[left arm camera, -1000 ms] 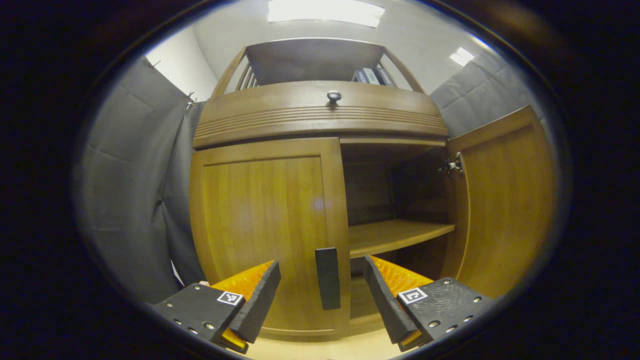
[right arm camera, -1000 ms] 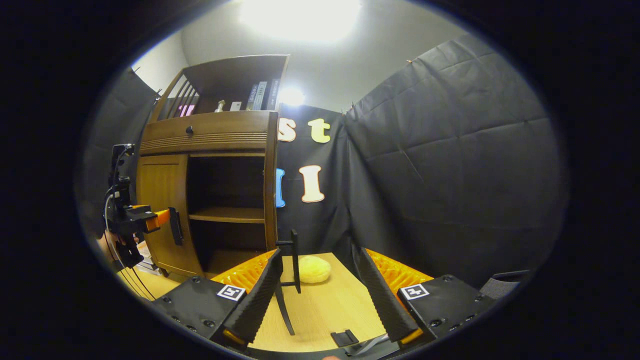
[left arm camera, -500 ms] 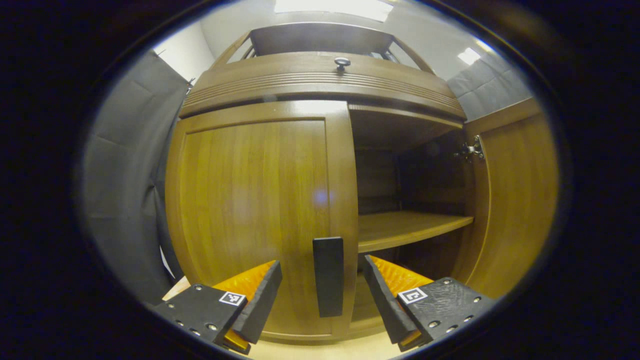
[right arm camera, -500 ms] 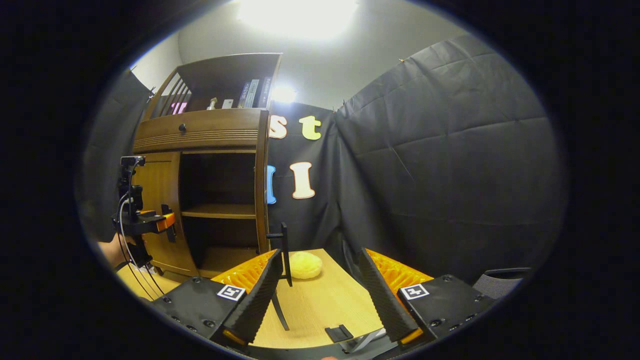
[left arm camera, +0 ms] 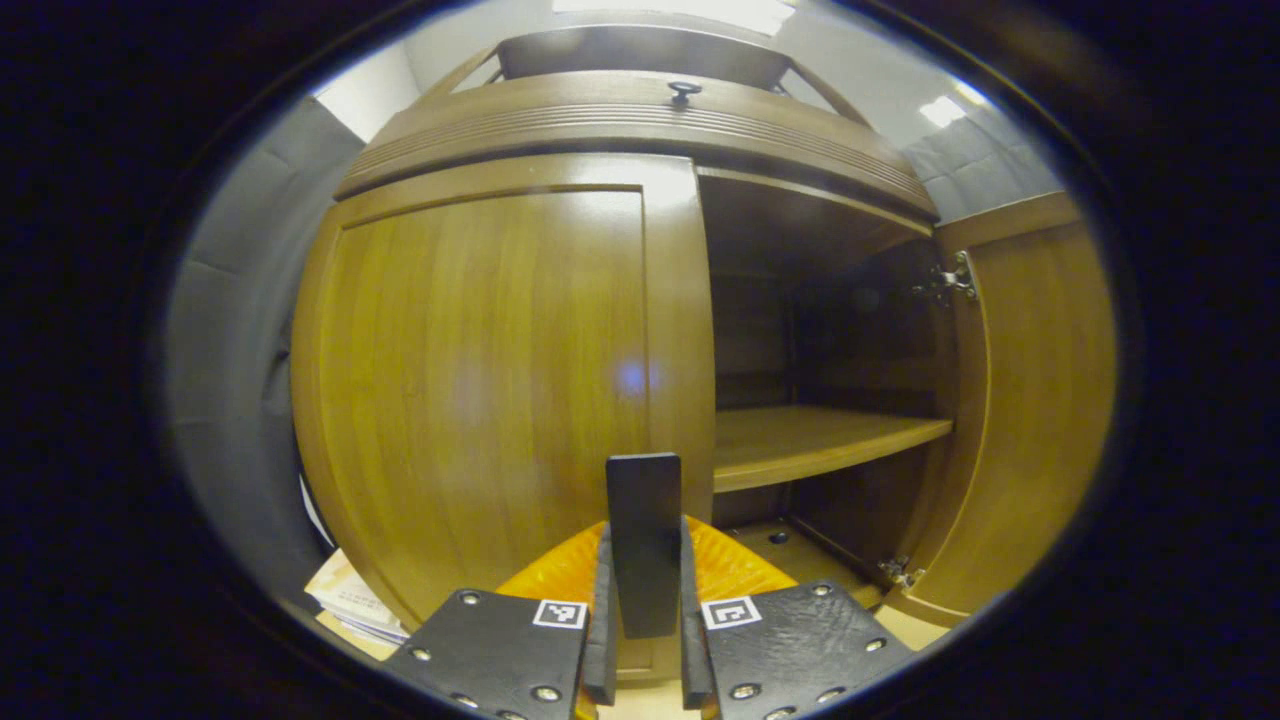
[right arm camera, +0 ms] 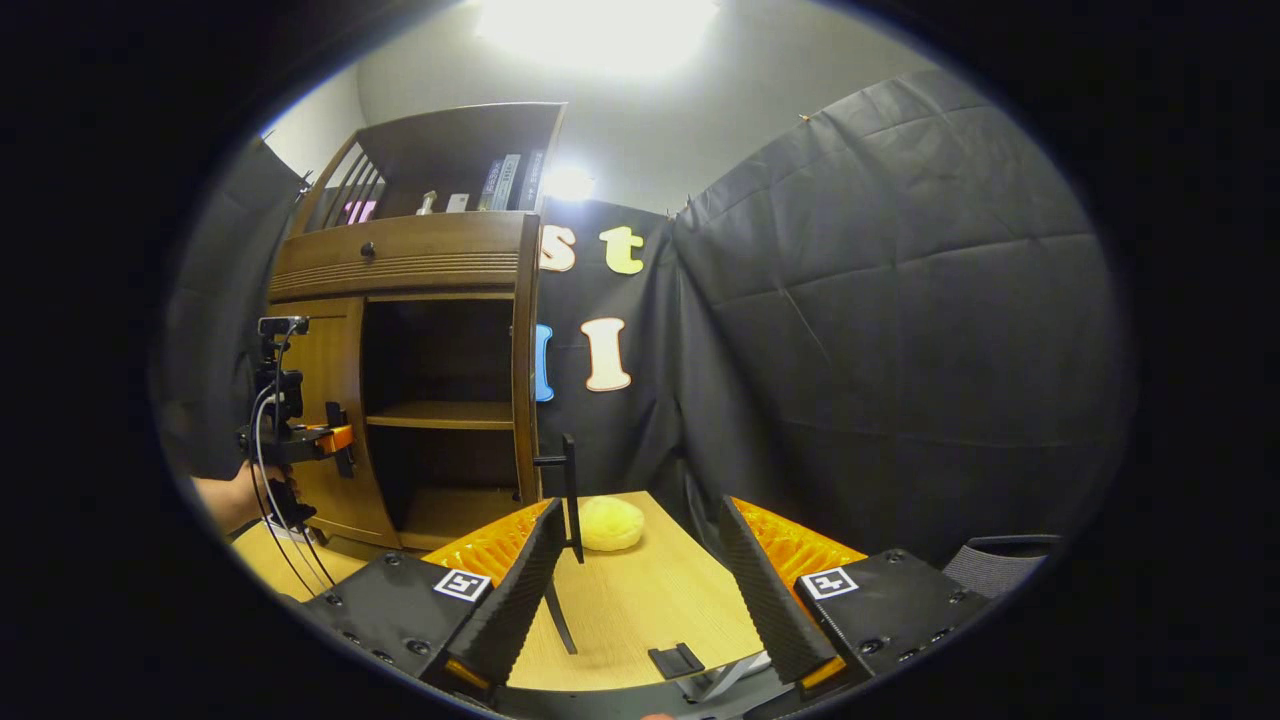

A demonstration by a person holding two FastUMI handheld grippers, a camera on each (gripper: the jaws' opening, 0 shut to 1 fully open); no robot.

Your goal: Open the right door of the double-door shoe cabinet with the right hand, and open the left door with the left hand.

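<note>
A wooden shoe cabinet [left arm camera: 620,110] stands on the tabletop [right arm camera: 640,610]. Its right door [left arm camera: 1035,400] is swung wide open, showing a bare inner shelf [left arm camera: 810,445]. Its left door [left arm camera: 480,390] is shut flat. The left tongs [left arm camera: 643,640] are closed on the door's dark upright handle [left arm camera: 643,540], one finger pressing each side. The right tongs [right arm camera: 640,600] hang open and empty, well away from the cabinet. Half appears done; pulling the left door open remains.

Wooden table [right arm camera: 640,610], cabinet [right arm camera: 420,260], yellow lump [right arm camera: 612,523]
</note>
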